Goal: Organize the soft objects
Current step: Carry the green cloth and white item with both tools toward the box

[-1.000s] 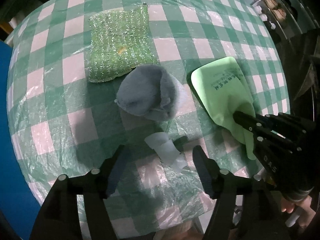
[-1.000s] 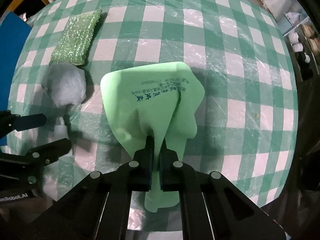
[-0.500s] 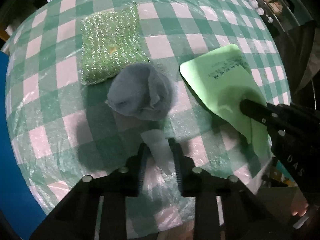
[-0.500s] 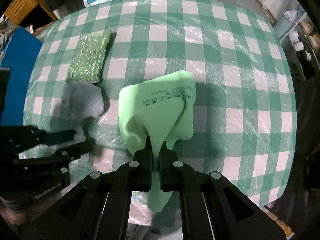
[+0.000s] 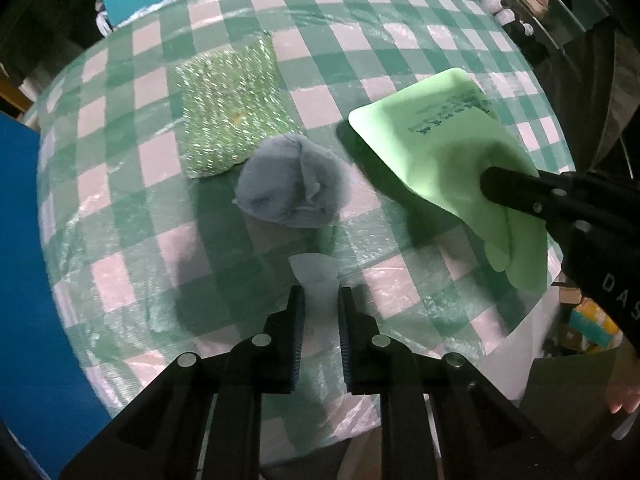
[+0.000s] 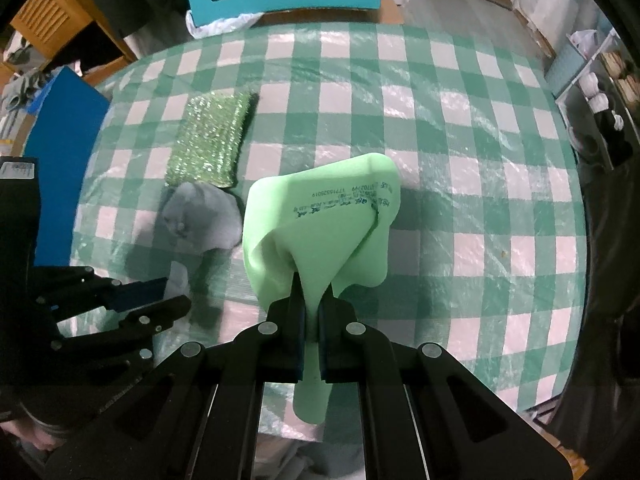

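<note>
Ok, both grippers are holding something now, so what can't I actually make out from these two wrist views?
- White piece in the left gripper: its lower part is hidden between the fingers in the left wrist view, and it is too pale to identify.
- Green sheet: the pinched fold is hidden inside the right gripper; its print is too small to read.
- Grey cloth: bunched, folds hidden.
- Glittery green pad: near corner covered by the cloth.

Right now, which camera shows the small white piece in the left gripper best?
The left wrist view: the white piece sits centred between the left gripper pads, pinched. The right wrist view shows only a blurred sliver of it beside that gripper.
</note>
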